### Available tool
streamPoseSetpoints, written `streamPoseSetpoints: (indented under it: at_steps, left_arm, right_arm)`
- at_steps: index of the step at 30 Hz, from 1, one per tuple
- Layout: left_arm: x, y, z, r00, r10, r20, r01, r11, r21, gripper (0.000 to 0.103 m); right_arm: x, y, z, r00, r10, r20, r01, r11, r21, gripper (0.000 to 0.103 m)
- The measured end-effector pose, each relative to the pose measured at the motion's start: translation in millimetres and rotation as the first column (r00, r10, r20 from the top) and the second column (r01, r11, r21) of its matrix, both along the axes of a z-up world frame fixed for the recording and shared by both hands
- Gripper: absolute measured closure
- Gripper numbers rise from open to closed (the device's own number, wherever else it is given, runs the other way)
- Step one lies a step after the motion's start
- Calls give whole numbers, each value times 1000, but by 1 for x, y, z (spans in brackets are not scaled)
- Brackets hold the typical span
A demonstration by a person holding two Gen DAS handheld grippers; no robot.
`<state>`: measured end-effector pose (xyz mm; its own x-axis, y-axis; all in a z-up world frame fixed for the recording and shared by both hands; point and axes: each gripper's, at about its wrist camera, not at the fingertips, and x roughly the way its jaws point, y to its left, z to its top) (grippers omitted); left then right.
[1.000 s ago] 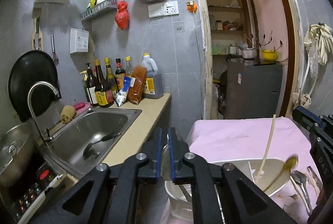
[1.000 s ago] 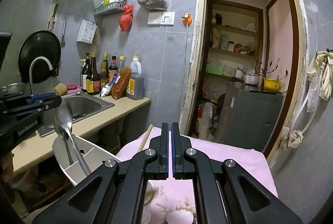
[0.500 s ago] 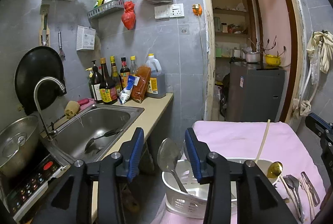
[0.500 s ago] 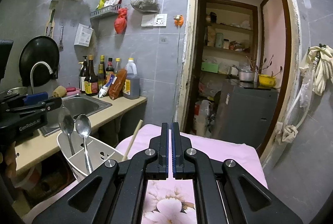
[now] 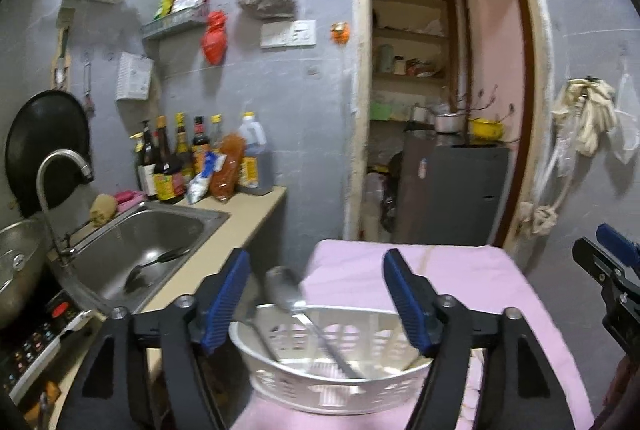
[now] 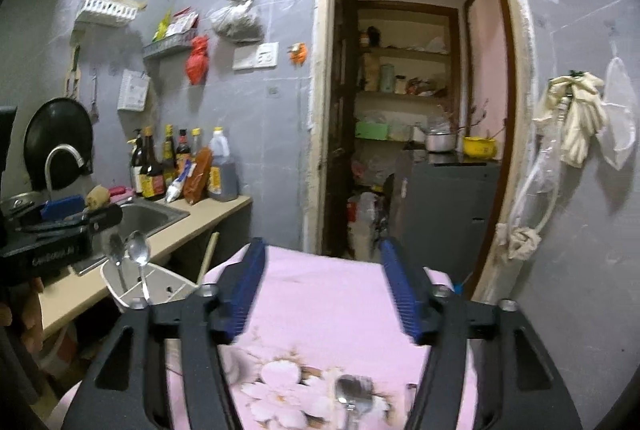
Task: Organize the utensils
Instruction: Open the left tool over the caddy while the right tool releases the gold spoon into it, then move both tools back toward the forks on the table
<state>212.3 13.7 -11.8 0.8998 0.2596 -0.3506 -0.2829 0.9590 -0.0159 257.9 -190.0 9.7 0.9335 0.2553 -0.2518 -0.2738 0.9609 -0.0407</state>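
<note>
A white slotted utensil basket [image 5: 332, 378] stands on the pink cloth table [image 5: 460, 270], also in the right wrist view [image 6: 120, 290]. Two metal spoons [image 5: 288, 294] lean in it, bowls up [image 6: 136, 250]. A pale chopstick [image 6: 210, 254] sticks up beside it. My left gripper [image 5: 316, 294] is open and empty, just above the basket. My right gripper [image 6: 322, 286] is open and empty above the table. More spoons [image 6: 354, 396] lie on the flowered cloth below it. The right gripper also shows at the left wrist view's right edge [image 5: 608, 270].
A counter with a steel sink [image 5: 136, 246], a tap [image 5: 60, 186] and several sauce bottles [image 5: 192, 162] runs along the left. An induction cooker [image 5: 36, 338] and a pot [image 5: 16, 266] sit at the near left. A doorway [image 6: 416, 118] with a grey cabinet is behind the table.
My left gripper opened and let the spoon go into the basket, then opened wider and drew back. My right gripper went from shut to open.
</note>
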Motion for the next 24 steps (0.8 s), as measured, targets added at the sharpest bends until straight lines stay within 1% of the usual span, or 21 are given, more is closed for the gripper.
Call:
streamPoseSetpoints:
  at_steps: [1, 2, 3, 4, 5, 6, 7, 9, 14, 20, 24]
  left_arm:
    - [1, -4, 1, 1000, -12, 5, 12, 1000, 2, 24]
    - [0, -12, 2, 999, -35, 15, 35, 999, 4, 18]
    - [1, -20, 3, 998, -58, 22, 58, 998, 2, 15]
    - [1, -26, 3, 997, -78, 27, 78, 997, -4, 10]
    - [2, -31, 4, 995, -96, 31, 96, 995, -11, 6]
    - [3, -38, 4, 992, -118, 35, 119, 993, -20, 5]
    - [4, -45, 3, 990, -135, 38, 136, 990, -26, 3]
    - [8, -61, 1, 983, -178, 42, 179, 983, -39, 2]
    - [14, -91, -7, 969, -243, 50, 245, 968, -45, 2]
    - [20, -120, -22, 958, -285, 41, 287, 956, -56, 2]
    - [27, -139, -42, 955, -298, 15, 298, 953, -55, 2]
  right_arm:
    - [-2, -9, 3, 1000, -14, 7, 14, 1000, 10, 27]
    - [-3, -15, 6, 1000, -24, 10, 24, 1000, 18, 24]
    - [-4, -25, 8, 999, -37, 11, 37, 999, 26, 17]
    - [-4, -29, 11, 999, -45, 10, 45, 999, 30, 8]
    - [-5, -38, 12, 998, -62, 11, 62, 997, 34, 4]
    - [-7, -47, 13, 997, -81, 17, 81, 996, 36, 1]
    - [-9, -55, 14, 995, -95, 22, 94, 995, 40, 1]
    - [-10, -68, 14, 993, -114, 14, 113, 993, 42, 1]
    - [-12, -102, 4, 985, -170, -14, 170, 985, 24, 1]
    - [-7, -136, -18, 969, -238, -57, 239, 971, -4, 1]
    - [-2, -152, -37, 961, -259, -96, 259, 966, -15, 1]
